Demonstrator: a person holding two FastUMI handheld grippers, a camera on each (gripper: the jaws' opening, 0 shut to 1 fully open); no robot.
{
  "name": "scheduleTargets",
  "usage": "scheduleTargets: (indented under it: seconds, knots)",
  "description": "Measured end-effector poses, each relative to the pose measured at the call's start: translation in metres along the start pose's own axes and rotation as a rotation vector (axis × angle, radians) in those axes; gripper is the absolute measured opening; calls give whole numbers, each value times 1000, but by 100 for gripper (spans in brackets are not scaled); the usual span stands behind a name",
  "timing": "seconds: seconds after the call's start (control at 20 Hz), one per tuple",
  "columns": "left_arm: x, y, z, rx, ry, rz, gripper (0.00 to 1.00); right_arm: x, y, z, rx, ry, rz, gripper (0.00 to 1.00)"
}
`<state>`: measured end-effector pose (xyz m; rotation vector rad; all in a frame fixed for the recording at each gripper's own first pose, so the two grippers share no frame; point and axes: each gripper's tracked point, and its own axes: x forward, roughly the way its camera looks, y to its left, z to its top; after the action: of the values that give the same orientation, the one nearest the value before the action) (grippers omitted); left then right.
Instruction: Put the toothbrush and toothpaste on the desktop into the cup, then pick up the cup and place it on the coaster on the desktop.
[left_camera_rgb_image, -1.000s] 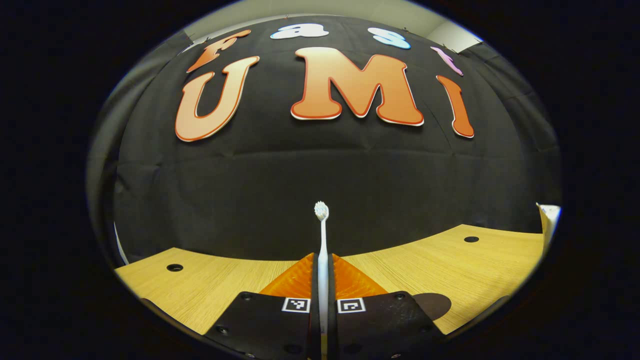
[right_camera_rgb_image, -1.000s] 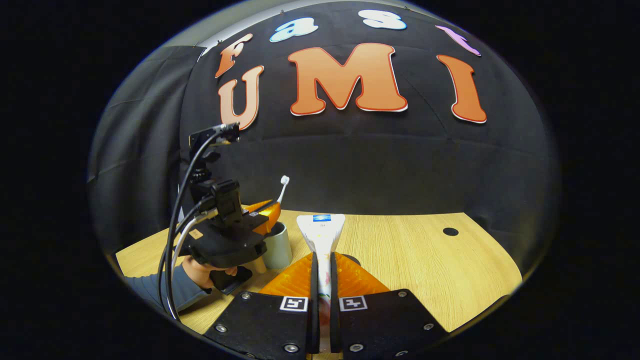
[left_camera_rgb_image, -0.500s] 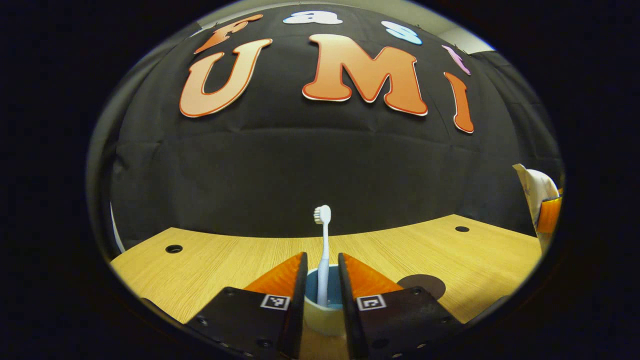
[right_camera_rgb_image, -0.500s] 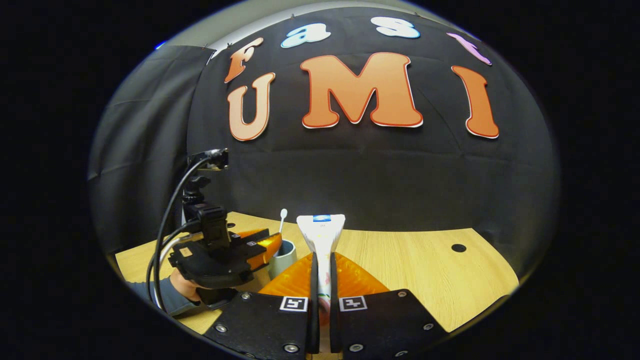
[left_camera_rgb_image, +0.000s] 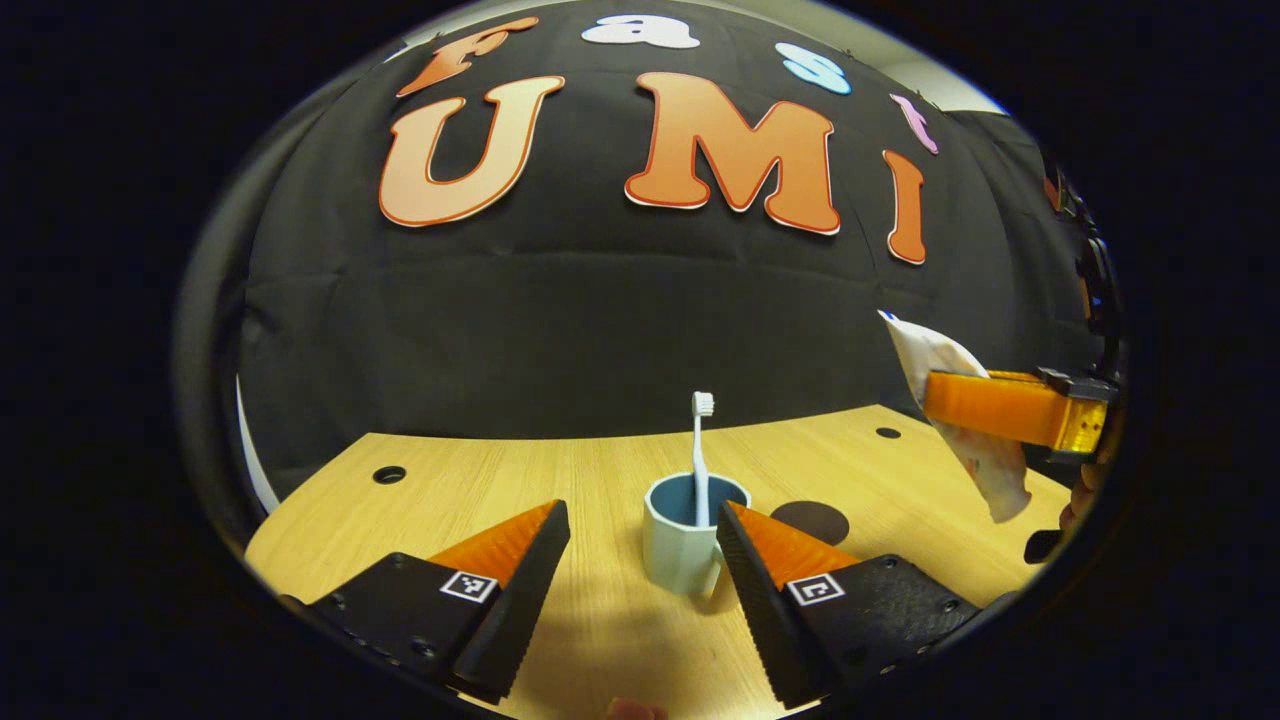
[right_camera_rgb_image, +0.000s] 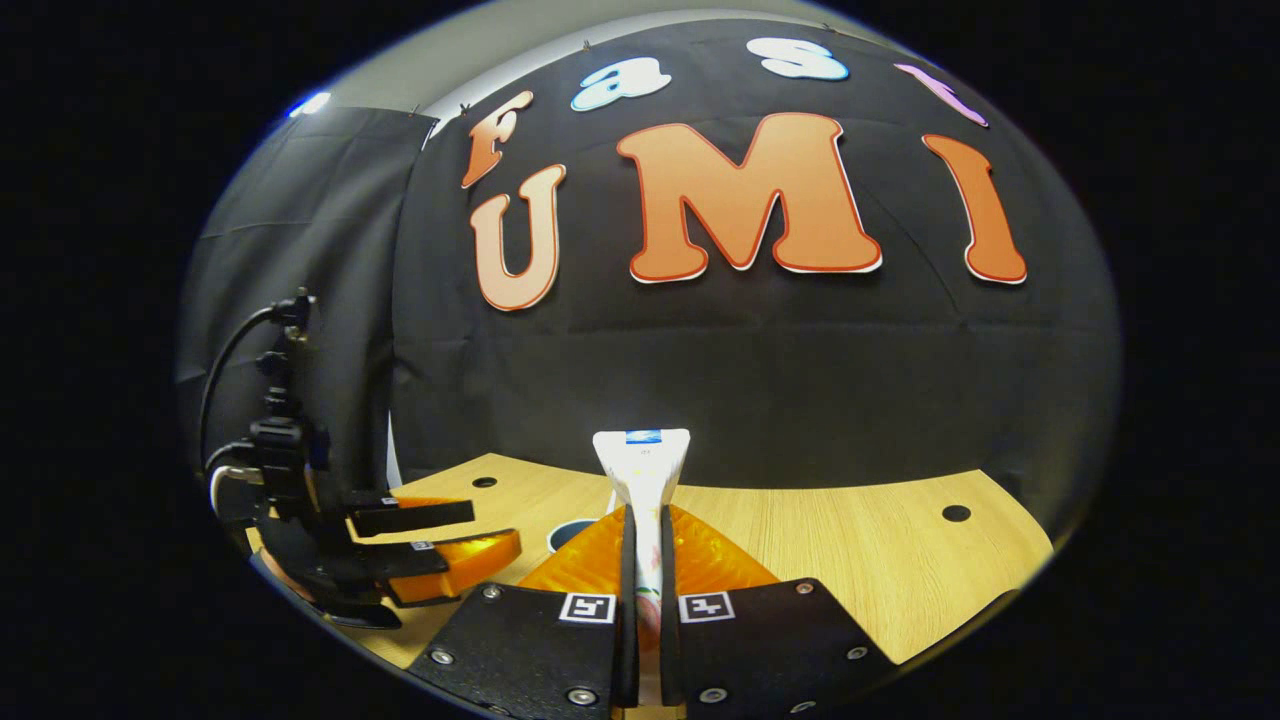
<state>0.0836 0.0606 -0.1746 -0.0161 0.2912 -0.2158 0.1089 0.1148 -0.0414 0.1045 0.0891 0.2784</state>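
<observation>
Presently, in the left gripper view, the left gripper (left_camera_rgb_image: 640, 540) stands with its fingers spread wide and grips nothing. The cup (left_camera_rgb_image: 685, 535) sits upright on the wooden desktop (left_camera_rgb_image: 480, 480) just beyond the open fingers, in line with the gap between them. The right-hand finger's tip overlaps the cup's side in this view; contact cannot be confirmed. The toothbrush (left_camera_rgb_image: 701, 455) stands in the cup, bristle head up, leaning slightly against the far rim. A dark round coaster (left_camera_rgb_image: 812, 521) lies flat on the desktop just behind and to the right of the cup, apart from it and bare.

At the right edge of the same view, the right gripper (left_camera_rgb_image: 1000, 410) is held above the desktop with the toothpaste (left_camera_rgb_image: 950, 400) clamped in it; the tube hangs at a slant, clear of the surface.

In the right gripper view, the right gripper (right_camera_rgb_image: 641, 560) has its fingers drawn close, both pressing the toothpaste (right_camera_rgb_image: 641, 470) between them, the tube's flat crimped end pointing up and forward. The left gripper (right_camera_rgb_image: 420, 550) appears low at the left with its fingers apart, cables rising from its body. A sliver of the cup's rim (right_camera_rgb_image: 570, 532) shows between the two grippers.
</observation>
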Motion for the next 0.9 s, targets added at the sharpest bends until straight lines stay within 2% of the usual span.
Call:
scheduleTargets:
  seconds: [0.1,0.15,0.4,0.65,0.75,0.8,0.9]
  knots:
    - [-22,2,7,28,-19,6,89,4,4,3,-21,-20,5,9]
    - [-34,1,9,34,-30,5,94,6,6,5,-27,-29,11,9]
    - [-68,-4,12,22,-56,2,97,17,23,24,-20,-110,57,9]
    - [-80,-2,-2,-3,-51,-5,97,27,43,51,-38,-257,113,9]
    - [-81,0,-6,-22,-47,-9,97,34,48,55,-40,-287,129,8]
    - [-81,2,-6,-24,-48,-8,100,38,49,55,-37,-293,131,8]
    - [-81,4,-7,-29,-50,-9,97,47,50,55,-16,-300,135,8]
